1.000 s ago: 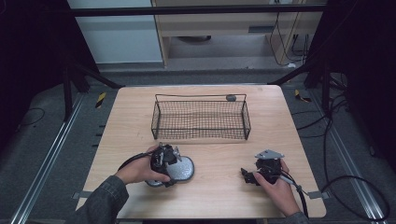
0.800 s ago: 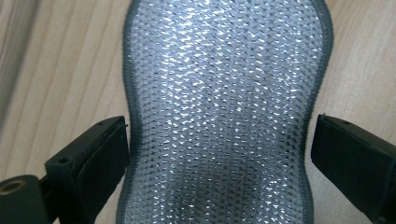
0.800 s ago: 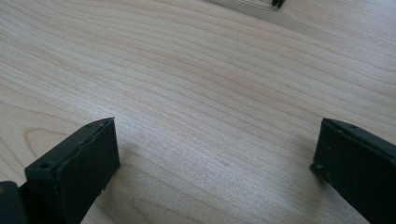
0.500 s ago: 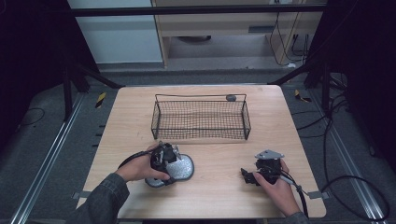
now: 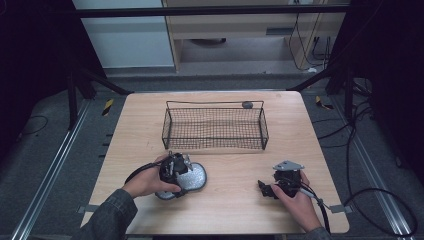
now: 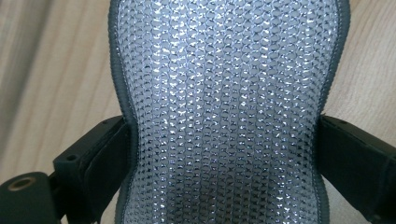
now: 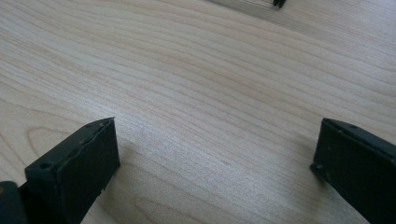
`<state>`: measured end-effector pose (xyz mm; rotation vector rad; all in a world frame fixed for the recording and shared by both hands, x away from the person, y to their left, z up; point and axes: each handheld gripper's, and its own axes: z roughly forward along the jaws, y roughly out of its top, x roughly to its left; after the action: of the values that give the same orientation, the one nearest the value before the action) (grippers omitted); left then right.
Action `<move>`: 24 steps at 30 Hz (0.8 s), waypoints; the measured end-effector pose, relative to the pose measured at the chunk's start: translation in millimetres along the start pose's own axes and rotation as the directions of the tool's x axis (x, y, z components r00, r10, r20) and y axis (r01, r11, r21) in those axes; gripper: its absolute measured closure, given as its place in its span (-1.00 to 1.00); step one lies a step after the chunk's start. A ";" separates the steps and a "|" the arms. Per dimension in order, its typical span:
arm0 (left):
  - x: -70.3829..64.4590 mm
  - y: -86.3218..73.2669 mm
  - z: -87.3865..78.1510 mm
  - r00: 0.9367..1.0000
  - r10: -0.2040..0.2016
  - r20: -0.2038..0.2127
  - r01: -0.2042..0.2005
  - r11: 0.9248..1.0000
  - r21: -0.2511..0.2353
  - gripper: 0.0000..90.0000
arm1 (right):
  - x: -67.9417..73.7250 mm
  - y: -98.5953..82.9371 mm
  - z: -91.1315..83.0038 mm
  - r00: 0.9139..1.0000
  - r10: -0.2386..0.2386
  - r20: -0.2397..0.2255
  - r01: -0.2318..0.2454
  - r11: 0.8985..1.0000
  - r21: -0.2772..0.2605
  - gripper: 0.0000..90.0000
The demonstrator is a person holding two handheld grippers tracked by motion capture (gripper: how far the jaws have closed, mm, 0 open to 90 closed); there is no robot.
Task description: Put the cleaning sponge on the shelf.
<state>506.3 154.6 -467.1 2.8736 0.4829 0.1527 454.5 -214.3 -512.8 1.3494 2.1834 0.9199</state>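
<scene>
The insole [image 6: 224, 112] lies on the table [image 5: 235, 200] at 7 o'clock from the basket [image 5: 214, 127]. Left gripper [image 5: 176, 172] pinches its narrow waist; it looks light, floppy, meshy. Right gripper [image 5: 270, 189] rests spread wide, holding nothing.

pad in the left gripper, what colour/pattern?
Silvery, glittery mesh pad with a dark grey edge, seen best in the left gripper view.

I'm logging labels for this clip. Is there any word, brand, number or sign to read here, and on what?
None can be read.
Silver mesh pad between the left gripper's fingers: no print shows.
Wire basket and table: no lettering shows.
Right gripper: no marking shows.
</scene>
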 end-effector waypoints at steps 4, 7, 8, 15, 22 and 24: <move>-1.1 -1.7 -10.7 1.000 -0.005 -0.029 0.004 1.000 -0.030 -0.87 | 0.0 0.0 0.0 1.000 0.000 0.000 0.000 1.000 0.000 -0.99; -3.3 -3.2 -18.1 0.999 0.002 -0.052 -0.005 0.999 -0.048 -0.87 | -0.1 0.0 0.0 1.000 -0.001 0.001 0.001 1.000 0.000 -0.99; -3.7 -3.8 -20.3 0.998 0.006 -0.058 -0.009 0.999 -0.050 -0.87 | -0.1 0.0 0.0 1.000 -0.001 0.001 0.001 1.000 0.000 -0.99; -5.8 -3.9 -38.7 0.993 0.013 -0.114 -0.022 0.997 -0.079 -0.86 | -0.3 -0.3 0.1 1.000 -0.003 0.000 0.003 1.000 -0.002 -0.99; -4.2 3.2 -64.0 0.985 0.030 -0.169 -0.047 0.994 -0.098 -0.86 | -0.7 -0.6 0.1 1.000 -0.007 -0.003 0.007 1.000 -0.006 -0.99; -2.1 5.3 -68.0 0.984 0.034 -0.176 -0.052 0.994 -0.099 -0.86 | -0.7 -0.7 0.1 1.000 -0.007 -0.003 0.007 1.000 -0.006 -0.99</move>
<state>496.5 162.7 -400.1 2.7835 0.4302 0.4270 454.4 -215.1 -513.3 1.3379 2.1839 0.9258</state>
